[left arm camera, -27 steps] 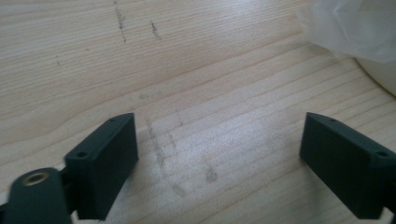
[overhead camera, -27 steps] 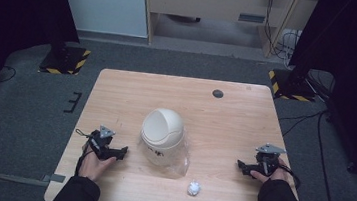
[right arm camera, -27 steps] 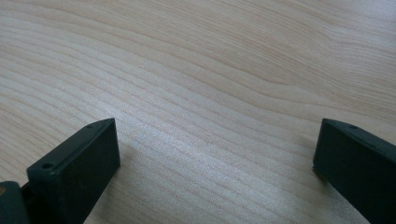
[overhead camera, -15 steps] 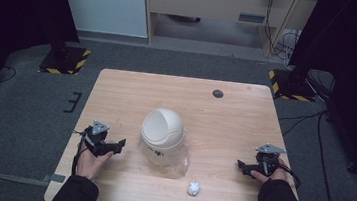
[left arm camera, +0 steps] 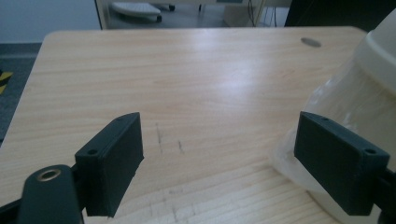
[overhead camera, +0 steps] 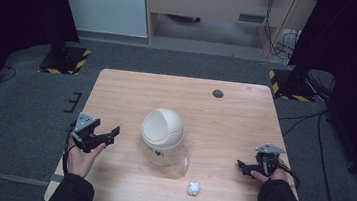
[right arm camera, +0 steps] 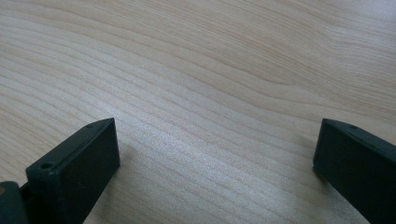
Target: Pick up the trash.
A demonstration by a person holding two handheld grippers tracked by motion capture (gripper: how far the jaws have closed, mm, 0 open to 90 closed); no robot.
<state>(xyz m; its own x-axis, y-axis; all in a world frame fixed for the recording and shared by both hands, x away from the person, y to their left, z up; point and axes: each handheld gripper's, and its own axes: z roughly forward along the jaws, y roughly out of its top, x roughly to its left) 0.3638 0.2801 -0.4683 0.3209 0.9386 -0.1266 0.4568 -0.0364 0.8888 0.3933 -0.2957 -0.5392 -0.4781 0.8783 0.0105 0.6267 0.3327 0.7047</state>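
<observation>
The bin (overhead camera: pixel 162 135), a small cream one with a domed swing lid and a clear plastic liner (overhead camera: pixel 176 156) bunched round its base, stands upright near the middle of the table (overhead camera: pixel 234 121), and a crumpled ball of paper (overhead camera: pixel 193 188) lies apart from it at about five o'clock, close to the near edge. The left gripper (overhead camera: pixel 106 135) hovers at the bin's nine o'clock, lifted off the wood and aimed toward it, jaws spread wide with nothing between them; in the left gripper view the liner (left arm camera: pixel 345 100) and the lid's rim (left arm camera: pixel 380 51) sit just beyond the right-hand jaw, near but not touched. The right gripper (overhead camera: pixel 241 165) rests low at the bin's three o'clock, well apart, jaws likewise wide and empty over bare wood. So this reads as the approach, nothing grasped yet. My guess: the left goes in to steady the bin or its liner, while the right must swing across to the paper ball at its own seven o'clock, come down over it, and pinch gently, since it is light and will skate away if nudged.
</observation>
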